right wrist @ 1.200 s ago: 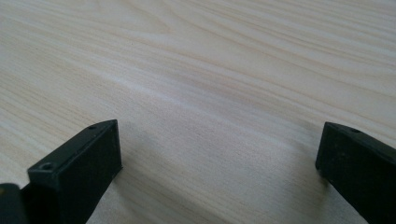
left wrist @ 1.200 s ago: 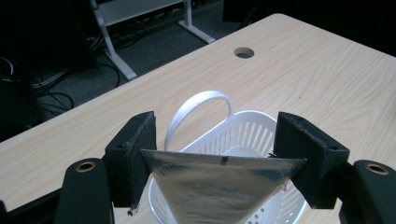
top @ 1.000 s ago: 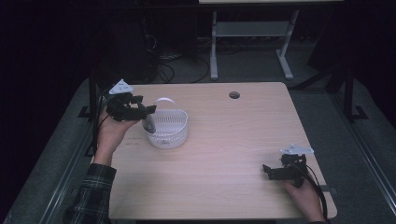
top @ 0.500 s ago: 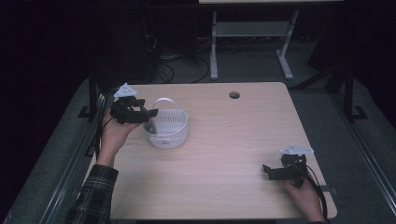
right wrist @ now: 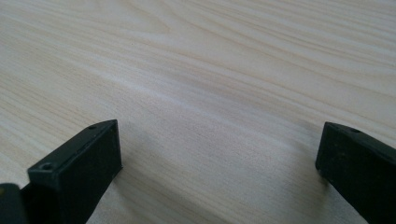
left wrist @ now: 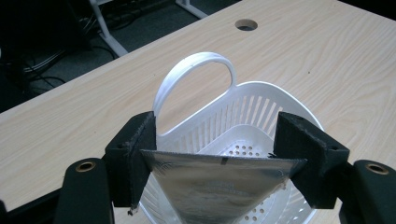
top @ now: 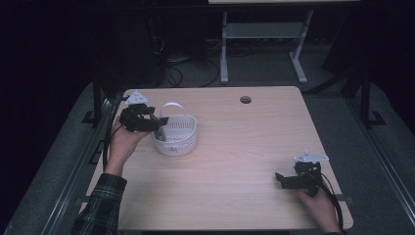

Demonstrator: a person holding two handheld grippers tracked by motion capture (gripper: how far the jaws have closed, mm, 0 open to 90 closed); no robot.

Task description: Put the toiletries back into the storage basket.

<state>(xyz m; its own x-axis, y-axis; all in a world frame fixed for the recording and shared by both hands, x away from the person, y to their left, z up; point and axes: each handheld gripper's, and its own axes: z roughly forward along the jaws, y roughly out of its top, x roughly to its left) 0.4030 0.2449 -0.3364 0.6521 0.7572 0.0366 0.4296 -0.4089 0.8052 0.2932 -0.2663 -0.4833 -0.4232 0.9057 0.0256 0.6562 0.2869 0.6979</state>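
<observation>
A white slotted basket [top: 175, 134] with a hoop handle stands on the left part of the wooden table [top: 244, 142]. My left gripper [top: 164, 121] hangs over the basket's left rim, shut on a silver foil packet [left wrist: 215, 186]. In the left gripper view the packet stretches flat between the two black pads [left wrist: 140, 154], with the basket [left wrist: 252, 121] right beneath and its perforated bottom visible. My right gripper [top: 280, 178] rests low on the table at the near right. Its jaws stand wide open [right wrist: 219, 154] over bare wood, with nothing between them.
A round cable hole [top: 245, 100] sits near the table's far edge. Behind the table, a white metal stand [top: 262, 34] and loose cables [top: 181, 63] lie on the dark floor. Cables trail from both grippers toward the table's edges.
My left gripper has edged slightly toward the basket with the packet still in its jaws. The right gripper has stayed put.
</observation>
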